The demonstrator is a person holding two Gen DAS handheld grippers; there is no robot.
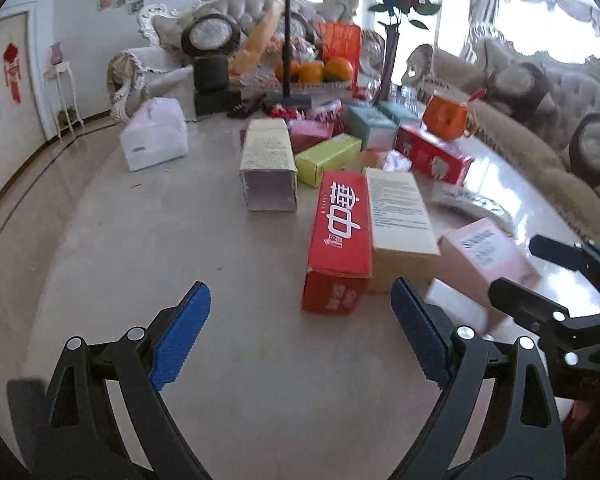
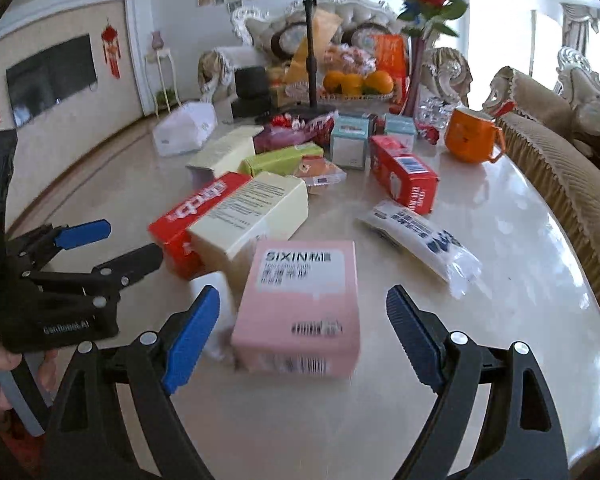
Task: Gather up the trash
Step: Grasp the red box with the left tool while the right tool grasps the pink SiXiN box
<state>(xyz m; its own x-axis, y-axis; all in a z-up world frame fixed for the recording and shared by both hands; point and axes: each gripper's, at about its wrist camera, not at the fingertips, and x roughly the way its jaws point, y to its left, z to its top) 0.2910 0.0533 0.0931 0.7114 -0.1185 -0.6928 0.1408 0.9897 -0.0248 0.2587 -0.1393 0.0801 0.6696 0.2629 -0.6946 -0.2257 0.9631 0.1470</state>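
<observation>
Cartons lie scattered on a pale marble table [image 1: 180,260]. A red box [image 1: 340,232] and a cream box [image 1: 400,212] lie side by side, with a pink box [image 2: 300,300] just in front of them. My left gripper [image 1: 299,300] hangs open above bare table, short of the red box, with nothing between its blue pads. My right gripper [image 2: 303,296] is open over the pink box, with gaps on both sides of it. Each gripper shows in the other's view: the right gripper [image 1: 520,268] by the pink box, the left gripper [image 2: 128,242] beside the red box.
Further back lie an open cream carton [image 1: 268,164], a green box [image 1: 328,158], a red toothpaste box [image 2: 404,176] and a white plastic packet [image 2: 420,240]. An orange mug [image 2: 472,136], a rose vase [image 1: 392,60], an orange-filled dish [image 1: 320,70] and a phone stand [image 1: 288,40] stand behind. A white bag [image 1: 154,140] sits far left.
</observation>
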